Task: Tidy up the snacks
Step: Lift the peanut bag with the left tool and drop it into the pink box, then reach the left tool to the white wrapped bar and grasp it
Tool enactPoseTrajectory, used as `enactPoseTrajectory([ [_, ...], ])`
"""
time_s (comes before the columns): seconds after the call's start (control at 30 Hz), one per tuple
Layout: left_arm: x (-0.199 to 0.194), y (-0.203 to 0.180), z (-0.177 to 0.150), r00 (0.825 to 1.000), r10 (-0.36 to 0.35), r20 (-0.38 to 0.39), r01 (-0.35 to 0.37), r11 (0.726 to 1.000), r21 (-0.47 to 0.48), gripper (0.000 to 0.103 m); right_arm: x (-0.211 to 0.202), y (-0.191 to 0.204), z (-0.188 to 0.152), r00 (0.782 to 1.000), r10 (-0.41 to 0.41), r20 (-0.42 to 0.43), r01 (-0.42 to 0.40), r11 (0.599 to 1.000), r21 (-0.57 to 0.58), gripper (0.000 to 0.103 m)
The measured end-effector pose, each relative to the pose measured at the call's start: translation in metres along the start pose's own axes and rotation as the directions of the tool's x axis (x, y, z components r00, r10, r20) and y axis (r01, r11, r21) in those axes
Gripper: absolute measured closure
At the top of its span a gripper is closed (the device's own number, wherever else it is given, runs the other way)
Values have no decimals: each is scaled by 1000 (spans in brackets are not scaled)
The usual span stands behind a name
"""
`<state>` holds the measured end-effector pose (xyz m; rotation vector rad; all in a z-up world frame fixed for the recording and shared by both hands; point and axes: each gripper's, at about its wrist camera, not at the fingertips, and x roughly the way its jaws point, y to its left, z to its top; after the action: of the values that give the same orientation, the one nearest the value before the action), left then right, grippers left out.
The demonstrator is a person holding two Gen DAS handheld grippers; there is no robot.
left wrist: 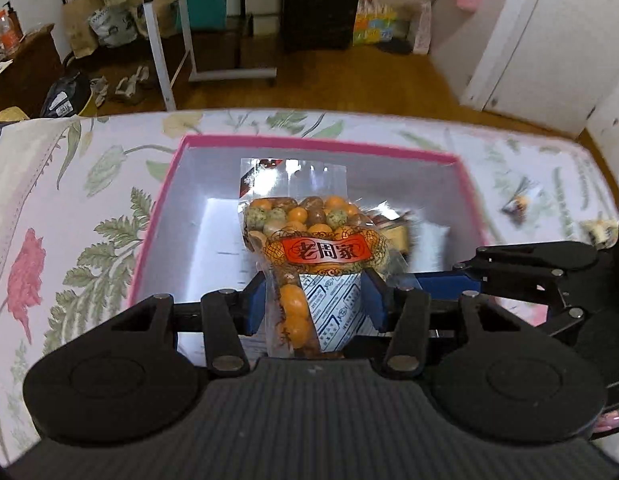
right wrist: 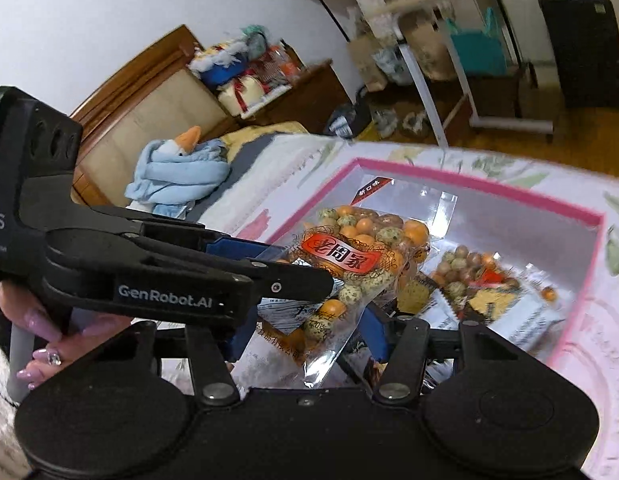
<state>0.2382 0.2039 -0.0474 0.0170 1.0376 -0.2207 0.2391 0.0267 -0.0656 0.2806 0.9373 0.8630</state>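
L gripper (left wrist: 315, 298) gripping snack bag (left wrist: 315, 248) by lower end, pads pressing both sides; bag hanging over pink box (left wrist: 309, 146) on flowered bed (left wrist: 69, 208). R gripper (right wrist: 305, 334) sitting w/ bag's bottom end between jaws, but can't tell if pads are biting. Second bag (right wrist: 481, 284) lying inside box already.

Handling, judging: bag light, film slick + crinkly, coated nuts shifting inside, crushable. Best hold = flat sealed edge or nut-free strip, not bulge. Looks ready for lowering into box beside other bag.
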Motion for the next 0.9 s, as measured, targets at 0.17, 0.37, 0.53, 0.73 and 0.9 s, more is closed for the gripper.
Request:
enactPoseTrajectory([
  [0.17,24,10,6,998,59,-33,-58,998,17,55,27,-7,0,1000,-6,-7,6,999,44,42],
  [0.37,22,10,7,986,157,56,-159,987,31,44,30,-5,-3,998,-68,-12,68,998,-2,41],
  [0.53,12,9,3,991,124,57,-124,992,7,43,-7,-5,-16,992,-127,-5,126,991,-53,41],
  [0.73,-8,-20,-6,996,43,73,-48,997,57,45,-86,-22,-30,976,-209,68,211,977,-38,41],
  [0.9,-22,-57,0,993,-76,85,69,994,83,46,-150,-45,-32,941,-310,137,312,950,2,38],
])
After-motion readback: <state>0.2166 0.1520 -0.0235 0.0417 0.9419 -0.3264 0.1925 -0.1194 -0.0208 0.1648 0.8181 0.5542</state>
